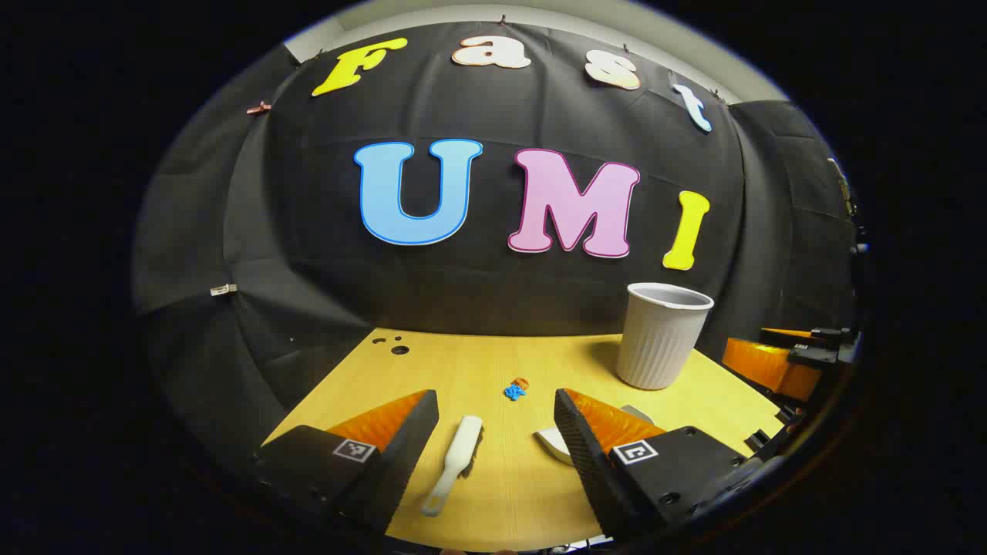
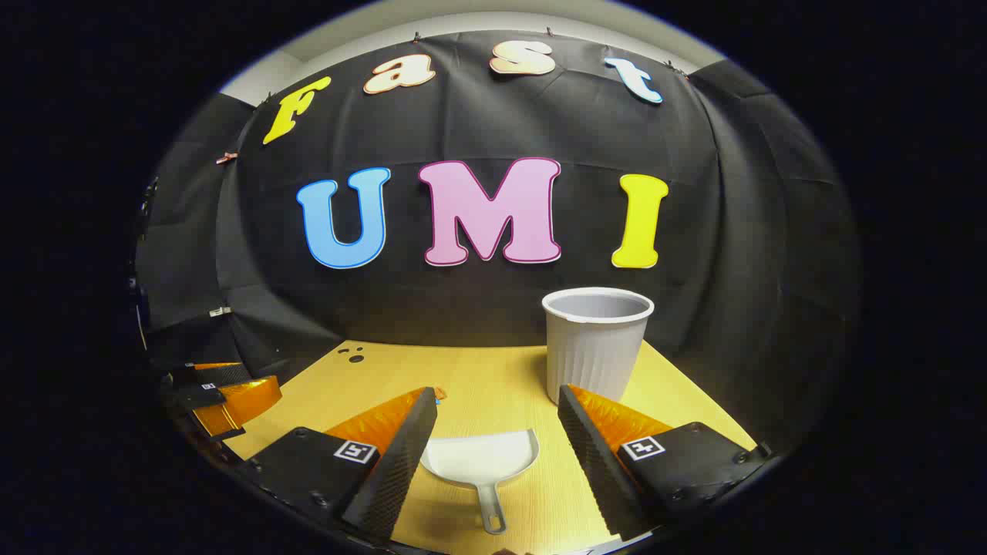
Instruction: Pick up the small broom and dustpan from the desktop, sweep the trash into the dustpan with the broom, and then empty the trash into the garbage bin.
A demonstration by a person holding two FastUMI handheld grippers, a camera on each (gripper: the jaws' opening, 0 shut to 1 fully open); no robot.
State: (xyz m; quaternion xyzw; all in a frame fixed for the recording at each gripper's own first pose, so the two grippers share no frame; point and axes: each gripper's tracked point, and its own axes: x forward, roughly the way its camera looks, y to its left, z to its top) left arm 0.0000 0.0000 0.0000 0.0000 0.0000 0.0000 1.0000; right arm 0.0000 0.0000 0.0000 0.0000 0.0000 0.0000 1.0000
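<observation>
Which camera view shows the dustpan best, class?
The right gripper view: the whole dustpan, pan and handle, lies on the desk between that hand-held gripper's open fingers. The left gripper view shows just part of it behind a finger.

Left gripper [image 1: 496, 420] jaws spread wide above the broom [image 1: 455, 462] lying on the desktop [image 1: 478, 362].

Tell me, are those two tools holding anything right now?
Nothing. The left tool is open above the small white broom, and the right tool is open above the white plastic dustpan.

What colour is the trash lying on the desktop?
Blue and orange: the trash is a small clump of bits on the desktop, seen best in the left gripper view.
</observation>
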